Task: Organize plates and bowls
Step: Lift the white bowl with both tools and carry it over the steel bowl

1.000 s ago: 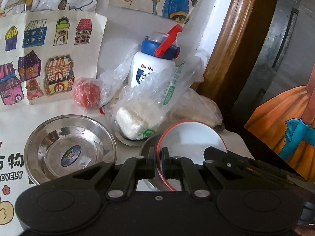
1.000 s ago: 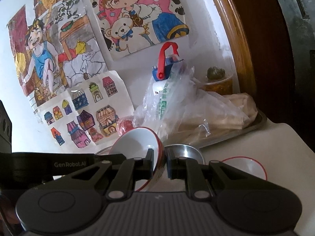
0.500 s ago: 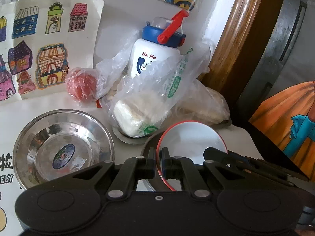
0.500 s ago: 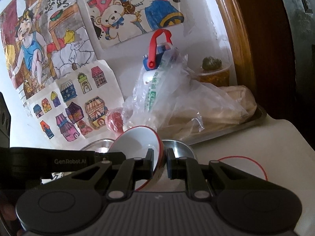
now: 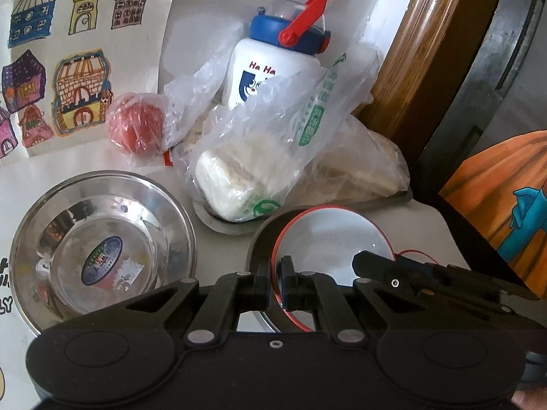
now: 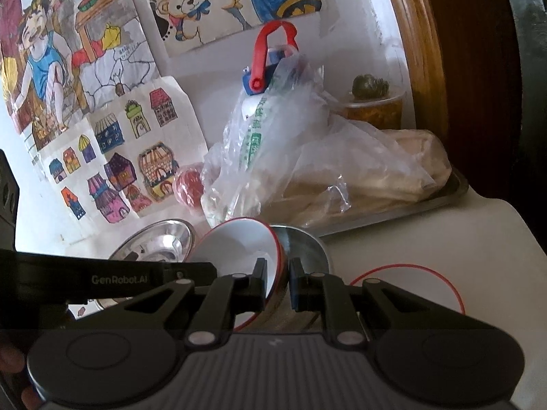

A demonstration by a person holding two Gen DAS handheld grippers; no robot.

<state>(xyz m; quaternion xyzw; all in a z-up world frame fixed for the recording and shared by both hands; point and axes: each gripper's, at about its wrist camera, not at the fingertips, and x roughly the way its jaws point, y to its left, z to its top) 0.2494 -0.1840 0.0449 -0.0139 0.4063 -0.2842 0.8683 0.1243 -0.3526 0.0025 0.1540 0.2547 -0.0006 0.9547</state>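
Red-rimmed white bowl [image 5: 330,239] tilted, clamped by both: left gripper [image 5: 275,282] on rim, right gripper [image 6: 277,282] on rim. Steel bowl [image 5: 102,249] lower left; nested steel bowl [image 6: 304,244] directly beneath.

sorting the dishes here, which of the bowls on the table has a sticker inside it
The wide steel bowl lying free at the left, with an oval label on its floor. The red-rimmed white bowl and the steel bowl behind it show none.
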